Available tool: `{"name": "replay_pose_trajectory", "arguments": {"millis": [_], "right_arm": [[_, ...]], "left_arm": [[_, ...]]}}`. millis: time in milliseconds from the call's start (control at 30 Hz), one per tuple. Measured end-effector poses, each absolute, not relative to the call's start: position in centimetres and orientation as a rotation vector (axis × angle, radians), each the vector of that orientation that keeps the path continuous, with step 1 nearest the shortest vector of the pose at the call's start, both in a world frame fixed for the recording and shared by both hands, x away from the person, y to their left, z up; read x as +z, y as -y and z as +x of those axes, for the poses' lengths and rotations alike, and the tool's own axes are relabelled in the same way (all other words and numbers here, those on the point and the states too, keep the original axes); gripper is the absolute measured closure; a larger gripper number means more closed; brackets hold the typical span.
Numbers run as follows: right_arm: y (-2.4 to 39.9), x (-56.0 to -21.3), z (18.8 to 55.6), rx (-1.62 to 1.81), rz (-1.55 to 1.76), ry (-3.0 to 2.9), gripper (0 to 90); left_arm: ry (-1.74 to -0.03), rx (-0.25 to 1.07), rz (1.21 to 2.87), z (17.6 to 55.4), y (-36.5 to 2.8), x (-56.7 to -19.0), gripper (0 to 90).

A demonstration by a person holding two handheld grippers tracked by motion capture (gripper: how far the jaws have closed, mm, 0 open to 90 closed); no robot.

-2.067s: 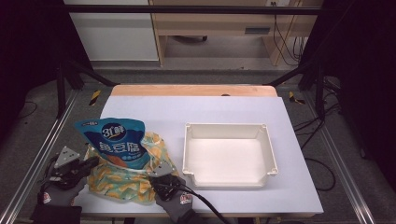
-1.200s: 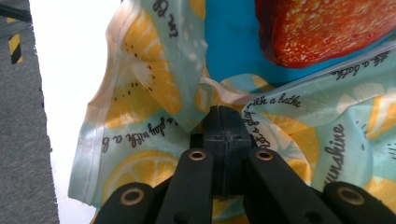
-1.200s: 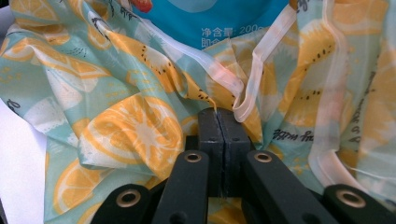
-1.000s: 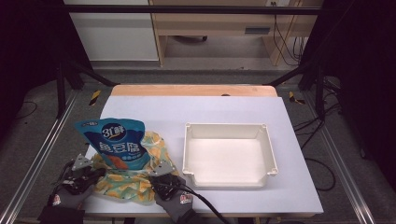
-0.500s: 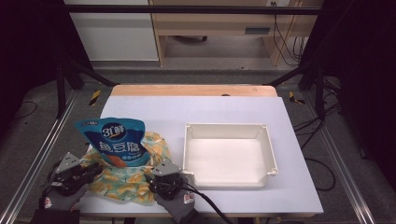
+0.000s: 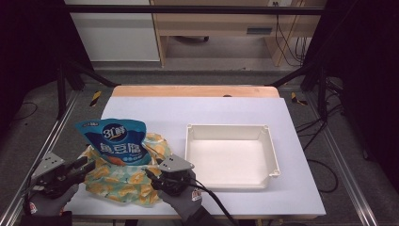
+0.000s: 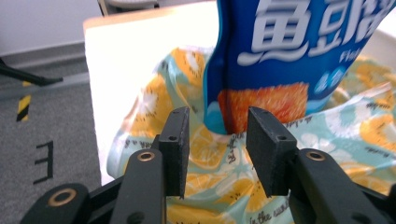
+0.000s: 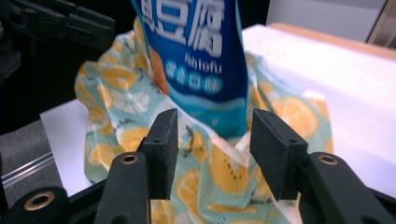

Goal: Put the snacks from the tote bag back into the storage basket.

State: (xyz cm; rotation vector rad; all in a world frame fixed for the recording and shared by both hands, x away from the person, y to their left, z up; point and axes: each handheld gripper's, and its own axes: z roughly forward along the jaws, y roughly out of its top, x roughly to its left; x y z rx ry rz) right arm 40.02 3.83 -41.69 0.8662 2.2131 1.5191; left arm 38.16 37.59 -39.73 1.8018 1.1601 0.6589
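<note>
- The blue snack pouch [image 6: 114,141] stands upright inside the lemon-print bag [image 6: 123,181], near the front left corner of the white surface [image 6: 197,113]; its upper half rises clear of the bag's mouth.
- Left gripper [image 6: 83,165]: its 2 fingers [image 7: 173,149] have just been opening and stand spread, pressing on nothing, with bag fabric and the pouch's lower corner beyond the gap.
- Right gripper [image 6: 151,175]: its fingers [image 8: 159,149] have likewise just been opening and are spread, with only the bag's crumpled rim ahead of them.
- Judgement: the loading of the pouch looks done and both grips released; what is left, if anything, is tidying the bag's mouth or shifting the bag.
- Edges: the bag lies close to the surface's front and left edges, so a nudge that way could tip it off.
- The empty white tray [image 6: 270,155] sits just to the right of the right gripper, limiting room there.
- Open room lies behind the bag, toward the far wooden edge [image 6: 193,91].
</note>
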Motion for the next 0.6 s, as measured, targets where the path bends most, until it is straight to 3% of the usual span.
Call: {"name": "replay_pose_trajectory", "arguments": {"millis": [600], "right_arm": [[-1.7, -36.7, 40.6, 1.591, 0.838, -2.104, 44.5]], "left_arm": [[-1.081, 0.702, 1.719, 37.8, -36.4, -35.7, 48.8]]}}
